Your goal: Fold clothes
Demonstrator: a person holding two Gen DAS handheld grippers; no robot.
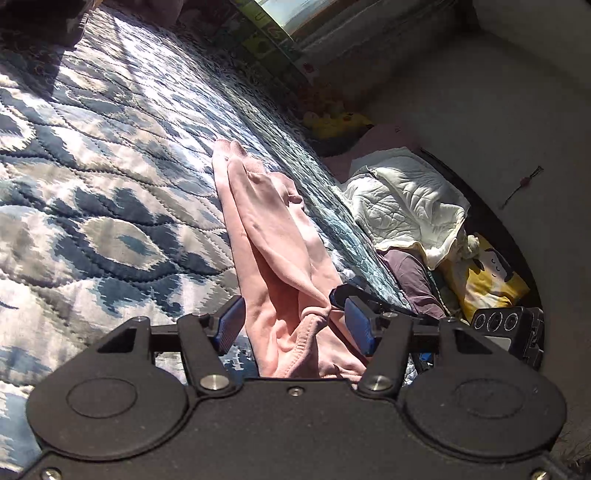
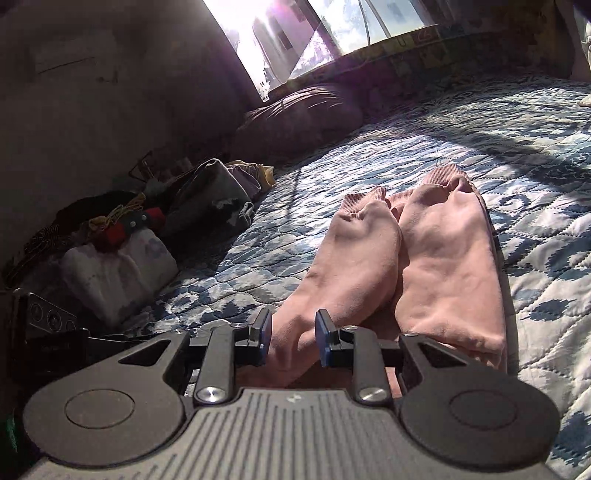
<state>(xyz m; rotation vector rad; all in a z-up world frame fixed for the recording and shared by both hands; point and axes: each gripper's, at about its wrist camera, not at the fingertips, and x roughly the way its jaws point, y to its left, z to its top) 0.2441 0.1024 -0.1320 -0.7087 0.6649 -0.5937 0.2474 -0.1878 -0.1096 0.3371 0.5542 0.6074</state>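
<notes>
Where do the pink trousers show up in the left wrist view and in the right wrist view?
Left wrist view: pink trousers run from the centre down to the bottom middle, between the left gripper fingers; cuffs point up.
Right wrist view: they lie centre-right, legs side by side, cuffs at the far end, near end reaching the right gripper.
Shared landmark: the blue patterned quilt under the trousers.

Harsh window [image 2: 295,33] sunlight glares; striped shadows cross quilt [image 1: 110,166]; fisheye edges curve

One pink garment [image 1: 280,258] with two cuffed legs, two tools [image 1: 295,325] [image 2: 291,338], one quilt [image 1: 110,184]
</notes>
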